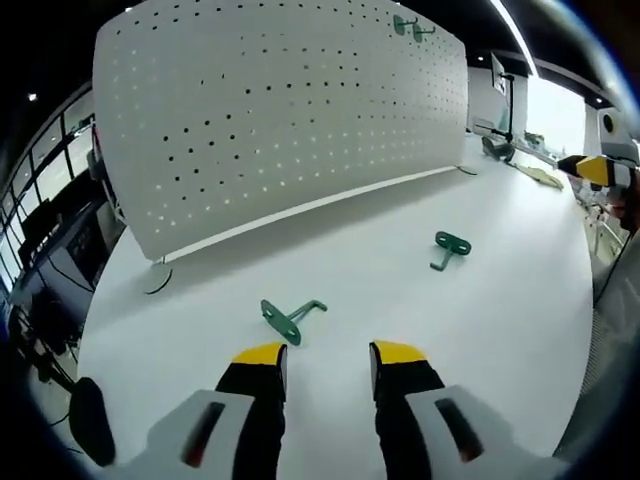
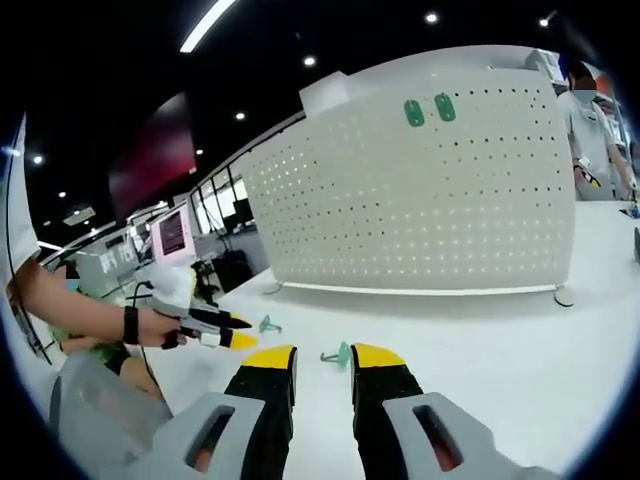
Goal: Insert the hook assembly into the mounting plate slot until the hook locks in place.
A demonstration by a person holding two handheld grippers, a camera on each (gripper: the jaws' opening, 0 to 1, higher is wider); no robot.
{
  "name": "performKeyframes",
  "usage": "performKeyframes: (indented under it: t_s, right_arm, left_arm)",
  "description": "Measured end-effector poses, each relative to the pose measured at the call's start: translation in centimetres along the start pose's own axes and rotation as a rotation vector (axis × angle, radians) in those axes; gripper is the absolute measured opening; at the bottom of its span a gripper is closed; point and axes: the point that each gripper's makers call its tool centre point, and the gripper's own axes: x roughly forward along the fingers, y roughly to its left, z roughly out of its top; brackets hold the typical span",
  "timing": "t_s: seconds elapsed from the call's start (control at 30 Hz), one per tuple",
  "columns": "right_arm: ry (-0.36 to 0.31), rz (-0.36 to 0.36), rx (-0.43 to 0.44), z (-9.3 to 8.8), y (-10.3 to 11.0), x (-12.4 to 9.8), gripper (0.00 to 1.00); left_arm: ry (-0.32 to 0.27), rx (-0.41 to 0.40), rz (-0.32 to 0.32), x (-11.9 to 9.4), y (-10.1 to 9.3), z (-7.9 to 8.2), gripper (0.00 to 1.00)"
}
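I am holding both grippers, left gripper (image 1: 328, 358) and right gripper (image 2: 322, 358), with jaws narrowly parted and empty. The nearest hook (image 1: 290, 318) is lying mid-surface before the pegboard (image 1: 290, 120); it looks light and stiff, so I am planning to pinch its stem.

Your left gripper (image 1: 328, 362) and right gripper (image 2: 322, 365) — black jaws, yellow tips, pale grey bodies with slotted openings. Your hand (image 2: 160, 325) — a black wristband (image 2: 130, 325) behind it.
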Motion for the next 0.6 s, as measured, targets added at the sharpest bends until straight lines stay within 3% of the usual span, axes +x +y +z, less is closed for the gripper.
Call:
performKeyframes:
  t_s: [0.3,0.6]
  right_arm:
    - [0.004,-0.008,0.009,0.0,-0.3,0.1,0.21]
    - [0.011,-0.007,0.021,-0.3,-0.4,0.2,0.21]
  left_arm:
    - [0.006,0.048,0.038,0.8,1.5,0.4,0.28]
    - [0.032,0.123,0.023,1.6,1.2,0.2,0.2]
